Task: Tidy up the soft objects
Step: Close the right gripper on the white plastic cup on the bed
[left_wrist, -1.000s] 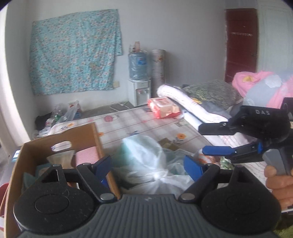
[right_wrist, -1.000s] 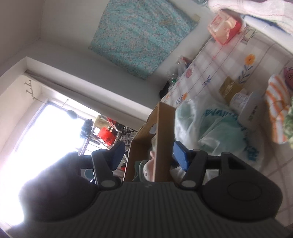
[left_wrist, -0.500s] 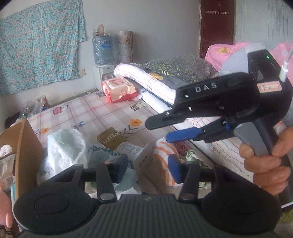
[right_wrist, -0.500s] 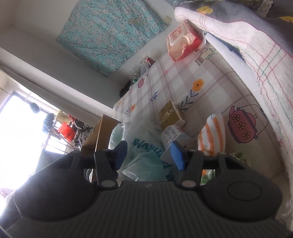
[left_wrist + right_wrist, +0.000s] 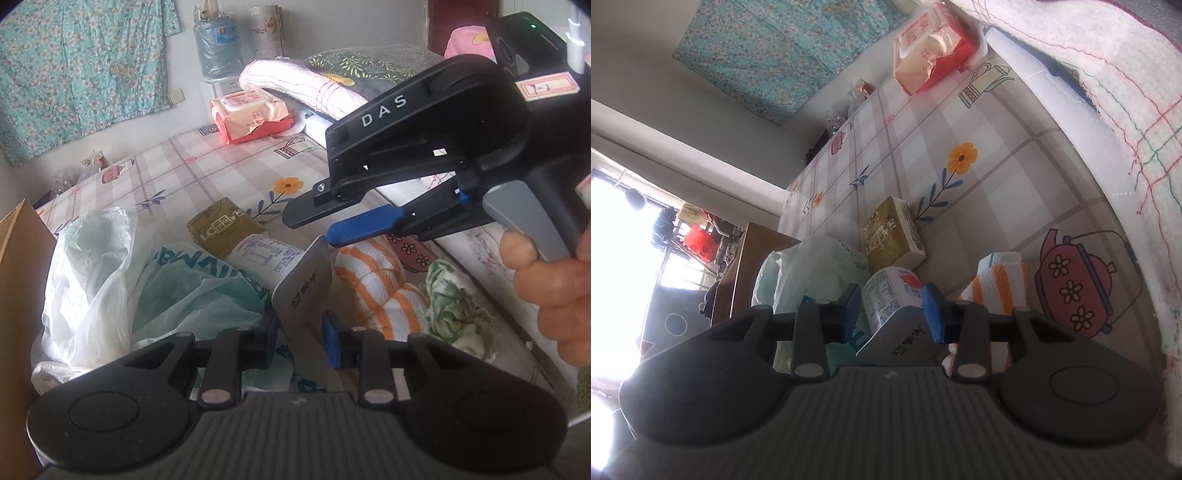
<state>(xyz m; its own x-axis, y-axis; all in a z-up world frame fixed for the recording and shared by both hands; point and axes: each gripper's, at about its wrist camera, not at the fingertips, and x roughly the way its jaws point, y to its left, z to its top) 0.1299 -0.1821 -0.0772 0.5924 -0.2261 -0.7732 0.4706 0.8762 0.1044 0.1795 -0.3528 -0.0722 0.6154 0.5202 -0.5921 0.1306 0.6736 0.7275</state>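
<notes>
Soft objects lie jumbled on the checked, flower-printed bed sheet [image 5: 207, 166]: a white printed pouch with a flat silver end [image 5: 291, 273], an orange-and-white striped rolled towel [image 5: 376, 280], a crumpled green-patterned cloth [image 5: 450, 295], an olive-gold tissue pack [image 5: 221, 229] and pale plastic bags [image 5: 92, 266].

The step in hand looks like picking the pouch for the brown cardboard box [image 5: 18, 258] at the left. The left gripper [image 5: 301, 334] brackets the pouch's silver end, a pad close against each edge. I cannot tell whether it is squeezing. The right gripper [image 5: 312, 229] hovers just above that end with its tongs apart.

Next, one gripper likely needs a firm pinch on the flat seal, since the pouch body will sag.

The left view alone shows the right gripper's gap and the green cloth. The right view shows the pouch [image 5: 890, 299] framed between its own pads [image 5: 932, 317] without contact, and the box wall [image 5: 750, 251] beyond the bags.
</notes>
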